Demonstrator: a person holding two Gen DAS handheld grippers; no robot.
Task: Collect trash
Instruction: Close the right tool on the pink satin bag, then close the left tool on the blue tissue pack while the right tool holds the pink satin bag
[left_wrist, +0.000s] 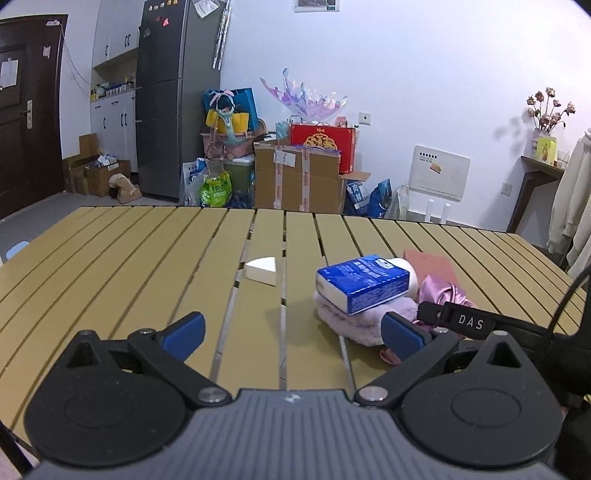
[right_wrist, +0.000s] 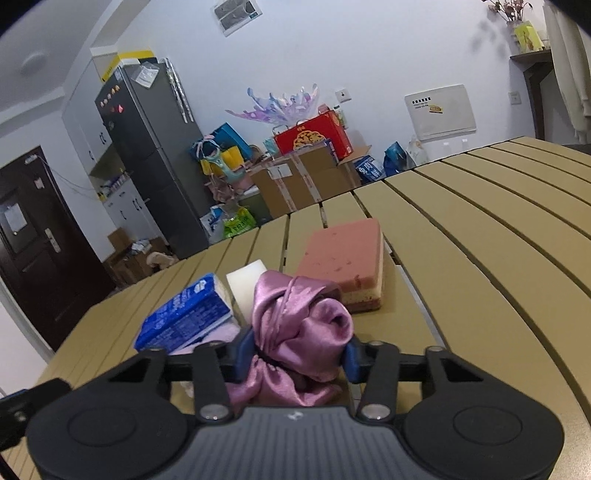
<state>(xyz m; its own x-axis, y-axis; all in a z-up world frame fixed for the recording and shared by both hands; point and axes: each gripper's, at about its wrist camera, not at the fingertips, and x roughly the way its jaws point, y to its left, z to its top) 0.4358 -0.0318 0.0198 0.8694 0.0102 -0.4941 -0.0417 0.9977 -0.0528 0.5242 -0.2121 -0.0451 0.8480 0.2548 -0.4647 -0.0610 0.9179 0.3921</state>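
A crumpled purple satin cloth (right_wrist: 299, 317) lies on the slatted tan table (right_wrist: 498, 240). My right gripper (right_wrist: 299, 356) is shut on it, a blue pad pressing each side. Left of the cloth lies a blue tissue pack (right_wrist: 184, 314); a white block (right_wrist: 243, 288) and a pink sponge block (right_wrist: 347, 258) sit behind. In the left wrist view the tissue pack (left_wrist: 364, 282) rests on a folded pale pink towel (left_wrist: 354, 317), with the satin cloth (left_wrist: 441, 290) to its right. A white foam wedge (left_wrist: 262, 271) sits further left. My left gripper (left_wrist: 293, 334) stands open over bare slats, holding nothing.
The right gripper's black body (left_wrist: 458, 319) crosses the lower right of the left wrist view. Past the table's far edge stand taped cardboard boxes (left_wrist: 295, 177), a grey fridge (left_wrist: 173, 103) and bags. A blue stool (left_wrist: 16, 249) sits off the table's left side.
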